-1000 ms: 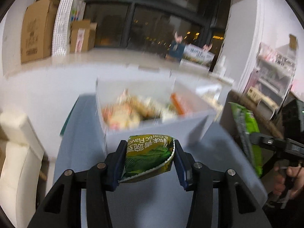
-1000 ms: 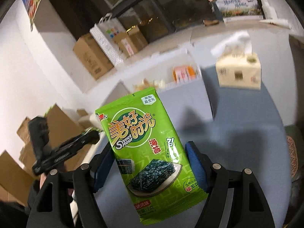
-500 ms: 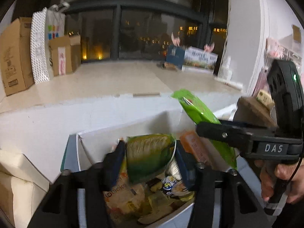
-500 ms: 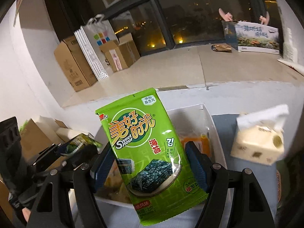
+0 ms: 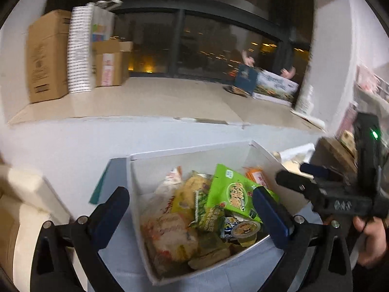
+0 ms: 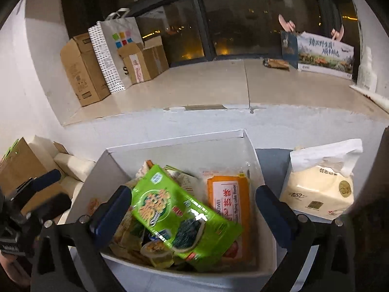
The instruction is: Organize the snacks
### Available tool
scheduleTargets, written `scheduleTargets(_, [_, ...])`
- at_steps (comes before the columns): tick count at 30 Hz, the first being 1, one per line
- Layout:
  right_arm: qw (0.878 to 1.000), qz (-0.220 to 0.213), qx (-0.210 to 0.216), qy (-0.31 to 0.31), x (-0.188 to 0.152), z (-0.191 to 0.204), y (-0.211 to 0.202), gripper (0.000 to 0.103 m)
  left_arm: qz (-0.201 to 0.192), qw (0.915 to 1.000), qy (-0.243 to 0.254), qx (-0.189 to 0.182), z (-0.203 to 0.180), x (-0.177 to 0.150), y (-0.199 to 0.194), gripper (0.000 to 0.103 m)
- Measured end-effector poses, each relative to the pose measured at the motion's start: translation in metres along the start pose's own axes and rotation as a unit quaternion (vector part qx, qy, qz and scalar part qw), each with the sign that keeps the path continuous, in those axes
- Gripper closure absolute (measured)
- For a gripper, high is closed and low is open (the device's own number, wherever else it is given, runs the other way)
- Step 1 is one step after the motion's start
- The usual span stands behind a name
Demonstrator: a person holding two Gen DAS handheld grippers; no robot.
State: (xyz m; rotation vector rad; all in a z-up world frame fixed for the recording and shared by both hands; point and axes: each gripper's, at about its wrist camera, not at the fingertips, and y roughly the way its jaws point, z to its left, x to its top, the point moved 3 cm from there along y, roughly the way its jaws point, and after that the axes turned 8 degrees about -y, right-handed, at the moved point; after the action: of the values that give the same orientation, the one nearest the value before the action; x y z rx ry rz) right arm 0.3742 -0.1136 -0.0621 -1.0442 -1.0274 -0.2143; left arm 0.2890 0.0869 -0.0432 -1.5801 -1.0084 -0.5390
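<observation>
A white open box [image 5: 189,149] [image 6: 175,141] full of snack packets stands on the blue-grey table. My left gripper [image 5: 192,211] hovers over it, jaws opening wide, nothing pressed between the pads. A small green-yellow chip packet [image 5: 205,210] lies loose in the pile below it. My right gripper [image 6: 193,210] also hangs over the box with its jaws opening. The bright green seaweed packet [image 6: 180,216] [image 5: 233,194] lies slanted on the other snacks, free of the pads. An orange packet [image 6: 228,202] lies beside it. Each gripper shows at the edge of the other's view [image 5: 328,194] [image 6: 31,194].
A cream tissue pack [image 6: 318,189] stands right of the box on the table. Cardboard boxes [image 6: 82,70] and a paper bag [image 6: 116,51] stand on the raised ledge by the dark window. A cream cushion [image 5: 22,206] sits at left. A hand [image 5: 369,238] holds the right gripper.
Both grippers moved forward over the white box and opened. The chip packet left the left jaws and the seaweed packet left the right jaws; both now lie in the box.
</observation>
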Motion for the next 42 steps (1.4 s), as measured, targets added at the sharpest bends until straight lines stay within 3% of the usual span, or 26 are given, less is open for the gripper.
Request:
scheduleTargets(6, [0.999,-0.009,-0.028,-0.038,-0.007,0.030,-0.036,0.000,-0.032,0.9985,-0.033,0.030,0.007,-0.013,-0.043,0.000])
scheduleTargets(9, [0.998,-0.025,-0.026,-0.052,-0.016,0.047,-0.061,0.000,-0.038,0.9973,-0.054,0.031,0.013,-0.023,-0.067,0.000])
scheduleTargets(13, [0.998,-0.035,-0.019,-0.039,-0.041,0.062,-0.098,0.000,-0.057,0.9948,-0.055,0.063,0.018,-0.046,-0.098,0.000])
scheduleTargets(17, [0.998,-0.049,-0.008,-0.030,-0.073,0.072,-0.136,0.000,-0.045,0.9965,-0.049,0.051,0.017,-0.072,-0.121,0.000])
scheduleTargets(21, [0.999,-0.043,-0.002,-0.017,-0.099,0.078,-0.164,0.000,-0.031,0.9986,-0.041,0.012,0.010,-0.095,-0.143,0.000])
scheduleTargets(28, [0.999,-0.038,-0.017,-0.022,-0.137,0.093,-0.202,0.000,-0.030,0.9993,0.004,0.021,-0.019,-0.122,-0.193,0.000])
scheduleTargets(33, [0.998,-0.044,-0.026,-0.023,-0.145,0.092,-0.218,0.000,-0.036,0.9989,0.021,0.022,-0.035,-0.128,-0.213,0.000])
scheduleTargets(42, [0.998,-0.048,-0.031,-0.019,-0.143,0.088,-0.226,0.000,-0.027,0.9988,0.031,0.029,-0.044,-0.126,-0.212,0.000])
